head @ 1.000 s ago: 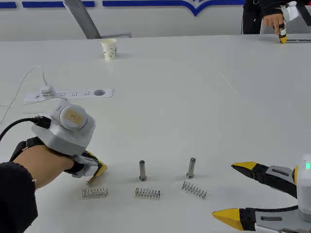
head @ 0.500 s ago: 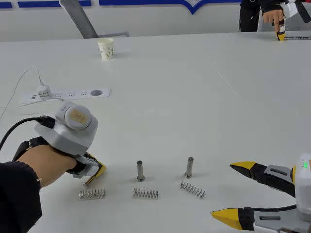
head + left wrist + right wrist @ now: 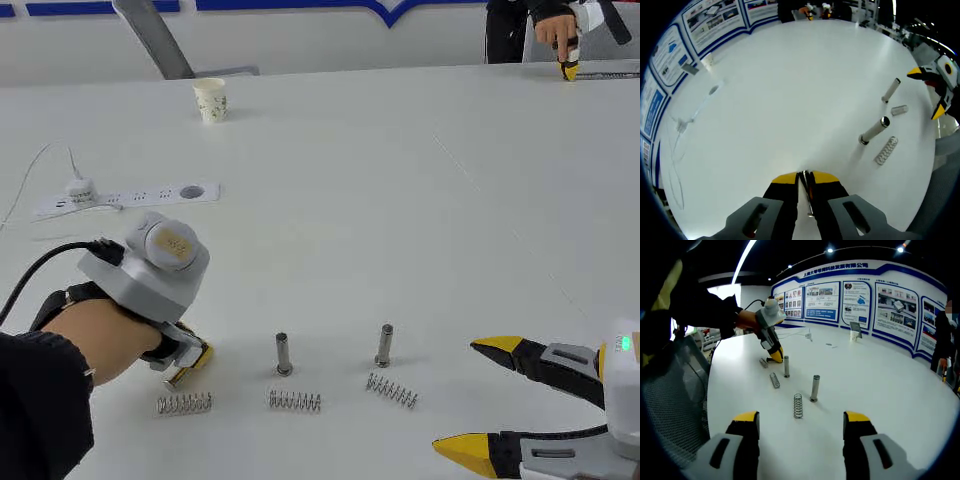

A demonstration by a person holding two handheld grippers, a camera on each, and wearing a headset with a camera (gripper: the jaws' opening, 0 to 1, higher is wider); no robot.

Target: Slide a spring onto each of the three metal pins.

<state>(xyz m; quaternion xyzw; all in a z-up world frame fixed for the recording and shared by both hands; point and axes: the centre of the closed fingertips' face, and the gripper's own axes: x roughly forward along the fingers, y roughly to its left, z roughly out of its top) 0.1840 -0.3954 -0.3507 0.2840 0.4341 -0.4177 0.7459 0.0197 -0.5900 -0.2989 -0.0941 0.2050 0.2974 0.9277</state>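
nothing threaded yet: left spring [image 3: 185, 403], middle spring [image 3: 295, 401] and right spring [image 3: 391, 390] lie loose near the table's [image 3: 400, 180] near edge, middle pin [image 3: 283, 354] and right pin [image 3: 384, 345] upright just behind, left pin [image 3: 178, 377] clamped tilted in the left gripper [image 3: 195, 358], right gripper [image 3: 465, 397] jaws apart.

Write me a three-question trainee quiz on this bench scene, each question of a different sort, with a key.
1. True or false: a spring already sits on one of the two upright pins.
2. How many springs lie loose on the table? A two, B three, C four.
3. Fill in: the left tool is shut on a metal ___.
Key: 1 false; 2 B; 3 pin.
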